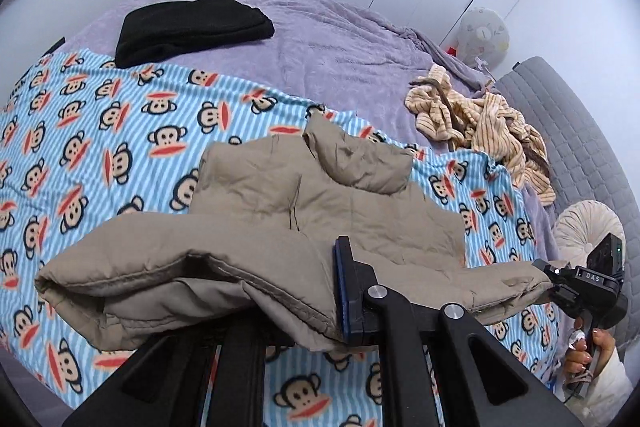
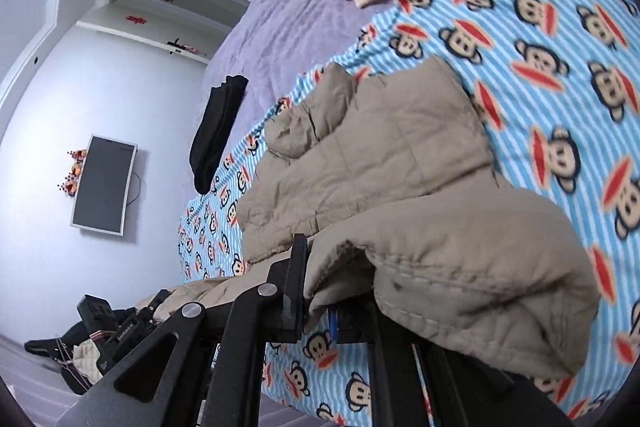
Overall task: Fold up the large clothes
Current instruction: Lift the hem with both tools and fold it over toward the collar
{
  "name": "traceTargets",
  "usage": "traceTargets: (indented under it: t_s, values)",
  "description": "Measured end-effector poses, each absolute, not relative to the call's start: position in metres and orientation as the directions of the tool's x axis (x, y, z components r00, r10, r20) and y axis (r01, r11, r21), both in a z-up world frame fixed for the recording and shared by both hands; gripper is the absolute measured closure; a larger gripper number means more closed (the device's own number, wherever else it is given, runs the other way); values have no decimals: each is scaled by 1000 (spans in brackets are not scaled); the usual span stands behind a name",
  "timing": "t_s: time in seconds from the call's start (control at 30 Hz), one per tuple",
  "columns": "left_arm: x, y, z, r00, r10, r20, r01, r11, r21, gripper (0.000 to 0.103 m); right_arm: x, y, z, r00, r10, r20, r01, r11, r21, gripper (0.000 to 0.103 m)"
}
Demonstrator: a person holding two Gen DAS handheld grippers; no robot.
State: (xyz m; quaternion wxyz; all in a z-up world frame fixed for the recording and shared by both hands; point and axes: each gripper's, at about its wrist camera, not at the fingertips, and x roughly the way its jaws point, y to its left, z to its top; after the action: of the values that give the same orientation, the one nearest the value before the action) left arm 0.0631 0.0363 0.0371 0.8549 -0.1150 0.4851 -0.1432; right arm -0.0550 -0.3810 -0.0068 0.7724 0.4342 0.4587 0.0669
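Nearest my left camera, the black left gripper (image 1: 340, 291) pinches the hem of a beige quilted puffer jacket (image 1: 320, 203), jaws nearly together on the fabric. Across the hem, my right gripper (image 2: 316, 301) clamps the other corner the same way. I judge the padded jacket light, soft and bulky, with a slick shell that could slide, so the stitched hem edge seems the surest hold. Its lower part is raised and doubling over, while collar and upper body lie on a blue striped monkey-print blanket (image 1: 100, 131) covering a bed.
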Motion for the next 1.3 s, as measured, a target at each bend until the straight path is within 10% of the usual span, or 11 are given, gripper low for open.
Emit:
traceTargets:
  t_s: [0.53, 1.1, 1.17, 1.27, 1.3]
  values:
    - [262, -11, -95, 449, -217, -867, 75, 976, -206, 88, 150, -399, -69, 528, 344, -777, 326, 762, 559, 94]
    - [305, -38, -185, 447, -126, -886, 101, 991, -89, 86, 205, -407, -192, 481, 308, -821, 428, 734, 527, 94]
    - [298, -32, -170, 470, -152, -870, 126, 987, -104, 78, 206, -409, -190, 468, 317, -825, 441, 725, 529, 93]
    - [283, -22, -139, 536, -130, -834, 129, 989, -71, 13, 201, -414, -175, 461, 322, -827, 450, 718, 530, 82]
    - [274, -20, -126, 582, -120, -804, 130, 990, -54, 4, 198, -414, -167, 467, 316, -826, 439, 728, 527, 62]
